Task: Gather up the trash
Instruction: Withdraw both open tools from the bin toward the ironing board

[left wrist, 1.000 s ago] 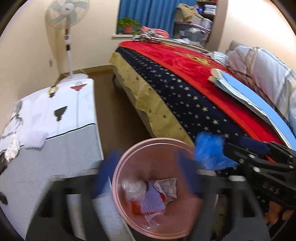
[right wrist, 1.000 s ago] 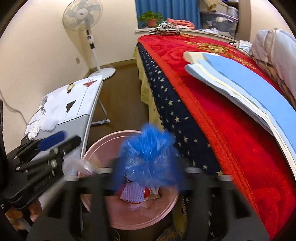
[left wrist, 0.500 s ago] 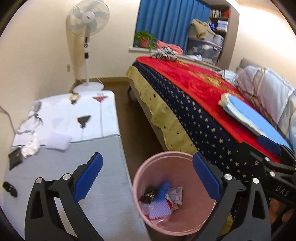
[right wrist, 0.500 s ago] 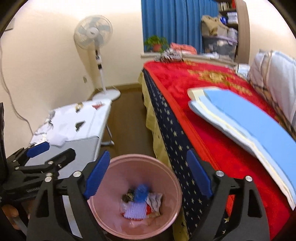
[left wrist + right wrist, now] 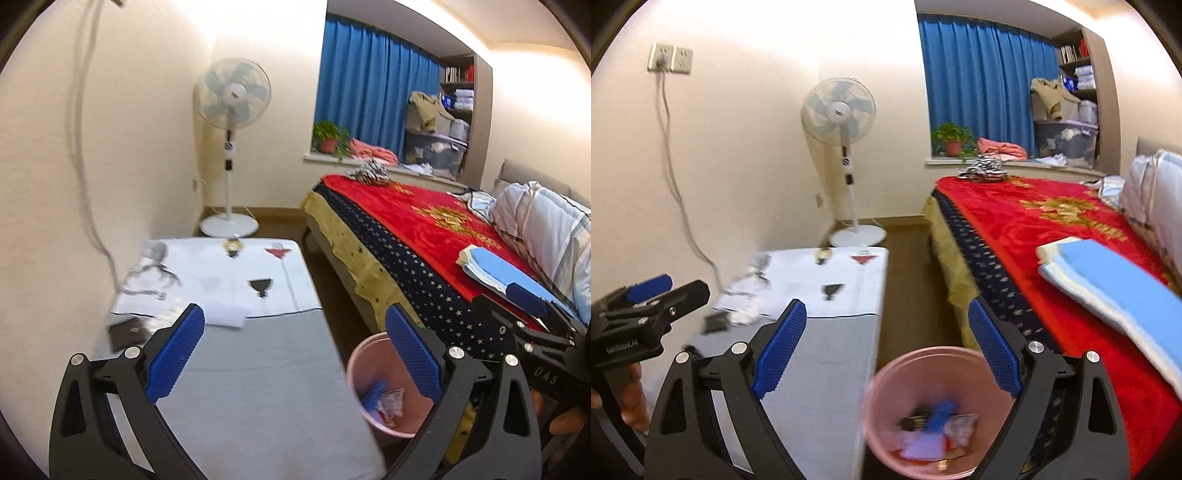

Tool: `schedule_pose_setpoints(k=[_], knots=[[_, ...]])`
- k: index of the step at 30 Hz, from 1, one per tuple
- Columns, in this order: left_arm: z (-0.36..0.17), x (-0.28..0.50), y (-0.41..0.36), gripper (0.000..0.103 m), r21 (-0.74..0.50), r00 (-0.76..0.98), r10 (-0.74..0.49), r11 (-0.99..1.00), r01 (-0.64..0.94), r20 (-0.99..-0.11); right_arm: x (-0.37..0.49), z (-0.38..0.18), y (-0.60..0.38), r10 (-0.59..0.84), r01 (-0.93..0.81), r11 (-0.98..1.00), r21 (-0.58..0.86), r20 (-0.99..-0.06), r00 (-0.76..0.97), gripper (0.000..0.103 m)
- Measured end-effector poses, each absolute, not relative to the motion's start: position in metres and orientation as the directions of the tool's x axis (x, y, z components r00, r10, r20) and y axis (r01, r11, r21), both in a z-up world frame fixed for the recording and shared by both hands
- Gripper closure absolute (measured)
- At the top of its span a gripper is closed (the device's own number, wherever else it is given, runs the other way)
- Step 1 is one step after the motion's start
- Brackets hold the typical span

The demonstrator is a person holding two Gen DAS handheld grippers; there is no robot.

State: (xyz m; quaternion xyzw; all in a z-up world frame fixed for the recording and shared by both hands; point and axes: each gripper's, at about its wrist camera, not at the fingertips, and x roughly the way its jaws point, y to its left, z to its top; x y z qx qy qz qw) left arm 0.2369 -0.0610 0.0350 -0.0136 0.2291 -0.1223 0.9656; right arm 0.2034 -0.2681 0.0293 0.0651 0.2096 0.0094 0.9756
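I hold both tongs up above the pink bin (image 5: 934,413), and I take this bin as my landmark. My left tongs (image 5: 295,354) are spread wide, with nothing between the blue pads (image 5: 173,354). My right tongs (image 5: 888,350) are also spread wide and empty. In the left wrist view the right tongs appear at the right edge, above and to the right of the bin; in the right wrist view the left tongs appear at the left edge, well to the left of the bin, above the table.

The bin stands on the floor between the gray and white table (image 5: 258,387) on its left and the bed (image 5: 1052,236) on its right, close to both. Inside the bin lies the trash: a blue crumpled piece (image 5: 940,413), and just beside it some white and light purple wrappers (image 5: 923,448), with something red under them. The picture there is blurred, so I cannot tell more.

On the table, far from the bin toward the wall, lie a white tissue (image 5: 225,312), a small black thing (image 5: 123,332) and some crumpled white scraps (image 5: 746,314). On the bed, to the right of the bin, lies a folded blue and cream pad (image 5: 1108,284). Behind the bin, far at the wall, stands a white fan (image 5: 842,147).
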Motion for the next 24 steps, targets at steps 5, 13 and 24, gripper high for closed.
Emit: schedule_pose_setpoints(k=[5, 13, 24], knots=[[0.042, 0.207, -0.024, 0.008, -0.026, 0.899, -0.178, 0.983, 0.183, -0.401, 0.181, 0.025, -0.235, 0.090, -0.035, 0.989, 0.142, -0.400, 0.912, 0.015], [0.021, 0.186, 0.031, 0.008, -0.037, 0.907, -0.076, 0.997, 0.066, -0.415, 0.175, 0.004, -0.199, 0.156, -0.106, 0.985, 0.133, -0.457, 0.876, 0.015], [0.027, 0.213, 0.076, 0.008, -0.036, 0.920, 0.040, 0.998, -0.058, -0.389, 0.195, -0.005, -0.199, 0.115, -0.075, 0.992, 0.101, -0.488, 0.865, 0.015]])
